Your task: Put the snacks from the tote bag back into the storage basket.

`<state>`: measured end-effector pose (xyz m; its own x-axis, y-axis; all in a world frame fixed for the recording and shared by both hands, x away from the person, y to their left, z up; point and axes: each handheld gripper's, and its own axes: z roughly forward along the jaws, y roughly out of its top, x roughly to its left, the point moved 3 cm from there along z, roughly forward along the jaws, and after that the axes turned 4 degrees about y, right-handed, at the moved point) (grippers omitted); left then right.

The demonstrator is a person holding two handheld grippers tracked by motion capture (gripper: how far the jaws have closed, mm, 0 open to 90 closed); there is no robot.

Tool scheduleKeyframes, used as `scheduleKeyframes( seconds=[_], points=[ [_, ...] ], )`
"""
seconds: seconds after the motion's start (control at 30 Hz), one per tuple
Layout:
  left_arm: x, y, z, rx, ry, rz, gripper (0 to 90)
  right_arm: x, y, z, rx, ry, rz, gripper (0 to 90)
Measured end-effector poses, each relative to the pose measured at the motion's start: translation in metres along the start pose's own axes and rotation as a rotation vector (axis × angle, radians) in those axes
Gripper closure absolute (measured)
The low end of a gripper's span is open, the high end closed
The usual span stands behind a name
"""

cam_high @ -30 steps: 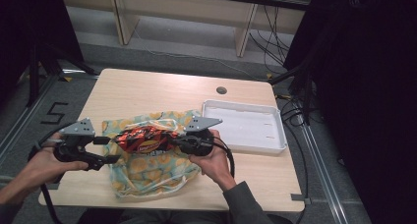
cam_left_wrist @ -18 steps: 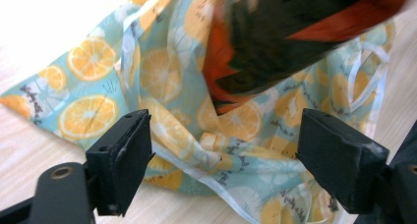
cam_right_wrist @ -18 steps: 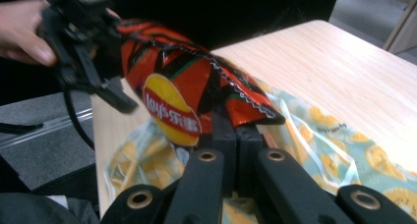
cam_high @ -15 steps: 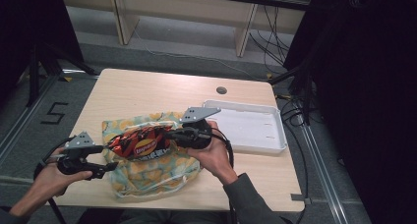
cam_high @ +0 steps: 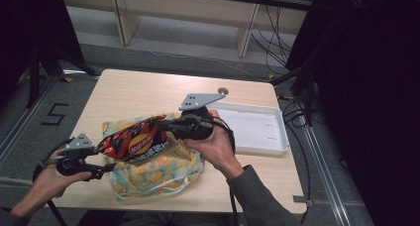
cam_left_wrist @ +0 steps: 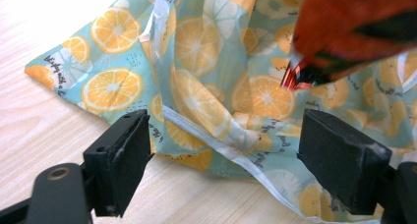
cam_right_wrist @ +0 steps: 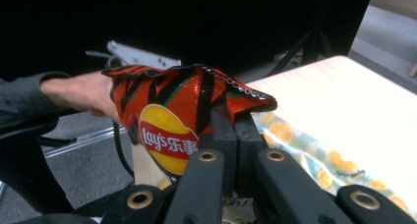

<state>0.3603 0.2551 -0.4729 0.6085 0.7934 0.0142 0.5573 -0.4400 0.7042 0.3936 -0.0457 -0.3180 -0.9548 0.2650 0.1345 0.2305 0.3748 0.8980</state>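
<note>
A red and black Lay's chip bag [cam_high: 133,141] hangs in the air over a cloth bag [cam_high: 163,171] printed with orange slices. My right gripper [cam_high: 167,127] is shut on the chip bag's right end, and its jaws pinch the crimped edge [cam_right_wrist: 236,121]. My left gripper [cam_high: 106,169] sits low at the cloth bag's left edge. Its jaws have just been opening and stand wide apart [cam_left_wrist: 221,155]. The cloth bag's white hem [cam_left_wrist: 231,150] lies loose between them, untouched by the pads. The chip bag's blurred corner [cam_left_wrist: 354,27] hovers above.
A white tray [cam_high: 252,129] lies on the wooden table [cam_high: 138,92] to the right of the cloth bag, behind my right hand. The table's back half is bare wood. Dark curtains and cables stand beyond the right edge.
The right gripper has risen with the chip bag, lifting it off the cloth bag. The left gripper has sunk toward the table at the cloth bag's left edge.
</note>
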Motion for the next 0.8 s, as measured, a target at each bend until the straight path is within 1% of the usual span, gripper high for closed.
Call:
scheduleKeyframes(
  seconds=[0.03,0.07,0.1,0.13,0.17,0.2,0.23,0.27,0.3,0.37,0.4,0.43,0.47,0.5,0.53,0.57,0.6,0.63,0.67,0.7,0.73,0.77,0.8],
  points=[
    [-0.001,-0.001,0.002,0.001,-0.003,-0.023,19.4,0.0,0.004,-0.001,-0.006,0.001,0.0,90.0],
    [-0.001,-0.001,0.002,0.001,-0.003,-0.023,19.4,0.0,0.004,-0.001,-0.006,0.001,0.0,90.0],
    [0.0,-0.001,0.002,-0.01,0.006,-0.01,19.4,0.001,0.007,-0.004,0.003,0.0,0.002,90.0],
    [0.0,-0.001,0.003,-0.005,0.004,-0.005,19.4,0.003,0.015,-0.008,-0.002,-0.006,-0.008,90.0],
    [0.002,-0.002,0.001,0.031,0.003,0.014,19.4,0.004,0.02,-0.011,-0.006,-0.013,-0.019,90.0],
    [0.002,-0.002,0.001,0.031,0.003,0.014,19.5,0.004,0.02,-0.011,-0.006,-0.013,-0.019,90.0],
    [0.001,-0.002,0.002,0.023,0.002,-0.005,19.5,0.005,0.027,-0.017,-0.006,-0.023,-0.026,90.0],
    [0.001,-0.002,0.002,0.023,0.002,-0.005,19.5,0.005,0.027,-0.017,-0.006,-0.023,-0.026,90.0],
    [-0.001,-0.001,0.004,-0.004,0.007,-0.039,19.5,0.004,0.034,-0.024,-0.006,-0.042,-0.034,90.0],
    [0.0,-0.002,0.004,-0.013,0.009,-0.046,19.5,0.001,0.039,-0.031,-0.015,-0.057,-0.037,90.0],
    [0.0,-0.002,0.004,-0.012,0.01,-0.046,19.5,0.0,0.041,-0.034,-0.018,-0.055,-0.028,90.0],
    [0.0,-0.002,0.004,-0.024,0.018,-0.048,19.5,-0.003,0.042,-0.038,-0.019,-0.068,-0.032,90.0],
    [0.0,-0.002,0.004,-0.024,0.018,-0.048,19.5,-0.003,0.042,-0.038,-0.019,-0.068,-0.032,90.0],
    [0.001,-0.002,0.004,-0.022,0.021,-0.051,19.5,-0.007,0.043,-0.043,-0.022,-0.077,-0.025,90.0],
    [0.001,-0.002,0.004,-0.022,0.021,-0.051,19.5,-0.007,0.043,-0.043,-0.022,-0.077,-0.025,90.0],
    [0.002,-0.002,0.004,-0.005,0.017,-0.045,19.5,-0.012,0.043,-0.05,-0.027,-0.1,-0.016,90.0],
    [0.002,-0.002,0.004,-0.005,0.017,-0.045,19.5,-0.012,0.043,-0.05,-0.027,-0.1,-0.016,90.0],
    [0.002,-0.003,0.004,-0.01,0.012,-0.059,19.5,-0.017,0.042,-0.057,-0.03,-0.112,-0.006,90.0],
    [0.003,-0.003,0.004,-0.009,0.014,-0.045,19.5,-0.02,0.041,-0.06,-0.035,-0.124,-0.003,90.0],
    [0.003,-0.003,0.004,-0.01,0.014,-0.042,19.6,-0.023,0.041,-0.064,-0.037,-0.131,0.011,90.0],
    [0.005,-0.003,0.003,0.01,0.009,-0.018,19.5,-0.025,0.04,-0.067,-0.047,-0.141,0.017,90.0],
    [0.006,-0.003,0.003,0.013,0.009,-0.015,19.5,-0.029,0.04,-0.072,-0.049,-0.148,0.023,90.0],
    [0.006,-0.003,0.002,0.016,0.014,-0.017,19.6,-0.031,0.039,-0.076,-0.046,-0.161,0.045,90.0]
  ],
)
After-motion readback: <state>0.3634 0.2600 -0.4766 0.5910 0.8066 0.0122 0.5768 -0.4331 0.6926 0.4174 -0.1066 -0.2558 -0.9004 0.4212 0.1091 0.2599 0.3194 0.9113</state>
